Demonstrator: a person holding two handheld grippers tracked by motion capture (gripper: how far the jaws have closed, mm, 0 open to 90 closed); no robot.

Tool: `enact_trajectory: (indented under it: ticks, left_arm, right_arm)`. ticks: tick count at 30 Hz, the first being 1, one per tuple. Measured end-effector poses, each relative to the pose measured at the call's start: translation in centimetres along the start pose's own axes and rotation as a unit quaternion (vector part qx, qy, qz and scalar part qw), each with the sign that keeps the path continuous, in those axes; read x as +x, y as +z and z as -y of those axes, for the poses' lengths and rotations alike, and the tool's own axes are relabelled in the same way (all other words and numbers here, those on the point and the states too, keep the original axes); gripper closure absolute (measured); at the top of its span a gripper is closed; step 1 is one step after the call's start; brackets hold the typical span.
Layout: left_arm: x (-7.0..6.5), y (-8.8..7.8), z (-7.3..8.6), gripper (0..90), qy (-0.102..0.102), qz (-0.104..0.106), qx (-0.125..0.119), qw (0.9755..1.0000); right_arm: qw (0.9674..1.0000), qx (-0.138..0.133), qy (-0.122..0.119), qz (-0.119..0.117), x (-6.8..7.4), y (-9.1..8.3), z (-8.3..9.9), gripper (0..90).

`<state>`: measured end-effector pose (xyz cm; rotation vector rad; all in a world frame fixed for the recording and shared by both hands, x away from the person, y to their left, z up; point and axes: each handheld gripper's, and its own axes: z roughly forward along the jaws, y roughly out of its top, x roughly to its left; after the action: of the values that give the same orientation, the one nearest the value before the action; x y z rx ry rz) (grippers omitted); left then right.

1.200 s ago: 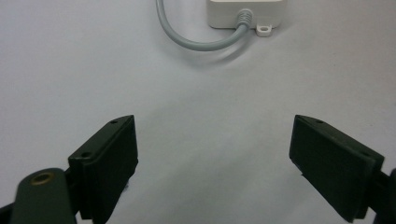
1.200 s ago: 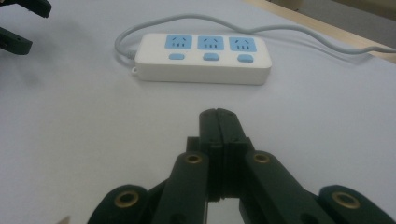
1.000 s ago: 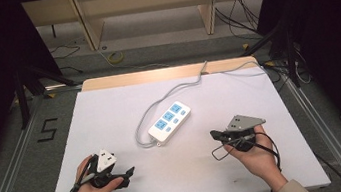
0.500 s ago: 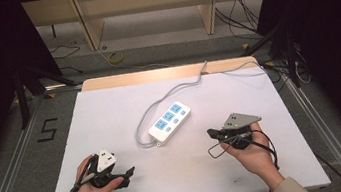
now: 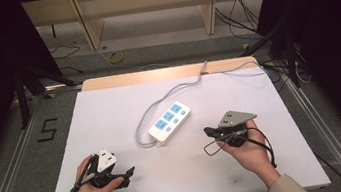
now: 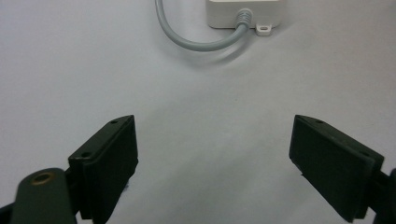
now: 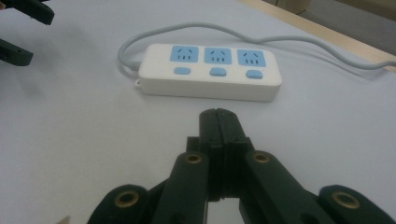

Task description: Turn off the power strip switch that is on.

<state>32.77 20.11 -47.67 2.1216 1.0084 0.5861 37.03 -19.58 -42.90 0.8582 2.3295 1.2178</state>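
Power strip (image 5: 169, 121) lies flat mid-desk (image 5: 110, 109), sockets up, its cable (image 5: 178, 91) trailing to the far edge. Right hand-held gripper (image 5: 208, 132), jaws pressed together and empty, points at the strip's buttons, likely to poke one. Left hand-held gripper (image 5: 130, 172) rests near the desk's front edge, jaws wide apart, waiting.

Glossy white plastic power strip (image 7: 210, 72)
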Motion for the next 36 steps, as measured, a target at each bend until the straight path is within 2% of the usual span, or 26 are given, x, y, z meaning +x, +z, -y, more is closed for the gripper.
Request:
enact_trajectory:
  ticks: [36]
  left_arm:
    - [-0.1,0.1,0.0,15.0,0.002,0.001,0.001,1.0000]
  right_arm:
    - [0.9998,0.014,-0.004,-0.013,-0.1,2.8,-1.8,90.0]
